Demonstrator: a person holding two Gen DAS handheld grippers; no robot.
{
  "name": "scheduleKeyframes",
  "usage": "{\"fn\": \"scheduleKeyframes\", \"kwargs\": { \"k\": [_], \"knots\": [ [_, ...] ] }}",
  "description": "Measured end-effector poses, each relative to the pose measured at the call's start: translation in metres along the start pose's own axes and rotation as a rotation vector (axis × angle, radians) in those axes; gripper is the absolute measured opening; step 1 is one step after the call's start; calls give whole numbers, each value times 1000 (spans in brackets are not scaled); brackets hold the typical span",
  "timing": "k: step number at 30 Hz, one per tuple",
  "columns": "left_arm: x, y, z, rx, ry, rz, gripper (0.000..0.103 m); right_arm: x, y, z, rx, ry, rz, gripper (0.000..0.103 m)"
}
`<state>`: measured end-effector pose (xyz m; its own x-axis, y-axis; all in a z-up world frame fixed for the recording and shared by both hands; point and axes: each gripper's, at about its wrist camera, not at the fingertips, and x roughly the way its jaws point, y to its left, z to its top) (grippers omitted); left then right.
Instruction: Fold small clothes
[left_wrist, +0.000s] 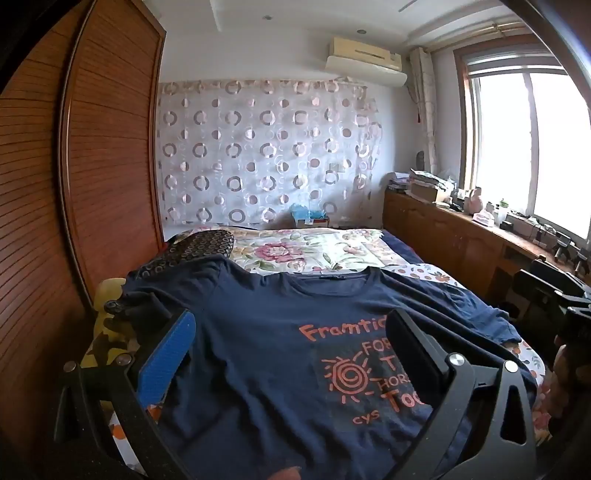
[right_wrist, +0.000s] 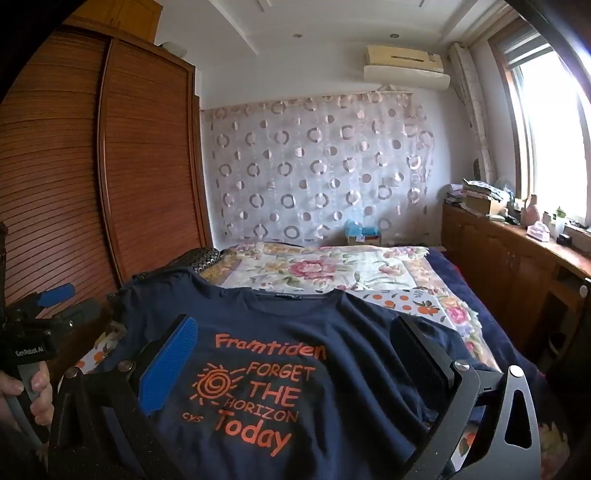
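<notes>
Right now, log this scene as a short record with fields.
garment: navy T-shirt, laid flat, print side up
print: orange text and sun
surface: bed with floral cover
left gripper: open, above the shirt, holding nothing
right gripper: open, above the shirt, holding nothing
fold state: not yet folded; sleeves spread out
left of bed: wooden wardrobe

Both tools hover level, side by side, jaws spread wide: left tool (gripped by a hand), right tool.
</notes>
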<state>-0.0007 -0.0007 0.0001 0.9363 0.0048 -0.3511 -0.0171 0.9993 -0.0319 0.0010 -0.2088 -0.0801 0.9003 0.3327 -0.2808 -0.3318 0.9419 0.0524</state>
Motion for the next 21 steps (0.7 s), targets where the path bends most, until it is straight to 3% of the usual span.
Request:
{"fn": "scheduleKeyframes", "kwargs": {
  "k": [21],
  "knots": [
    [2, 1, -2, 0, 24, -5, 103, 1, 1, 0, -4, 8, 5, 103]
  ]
}}
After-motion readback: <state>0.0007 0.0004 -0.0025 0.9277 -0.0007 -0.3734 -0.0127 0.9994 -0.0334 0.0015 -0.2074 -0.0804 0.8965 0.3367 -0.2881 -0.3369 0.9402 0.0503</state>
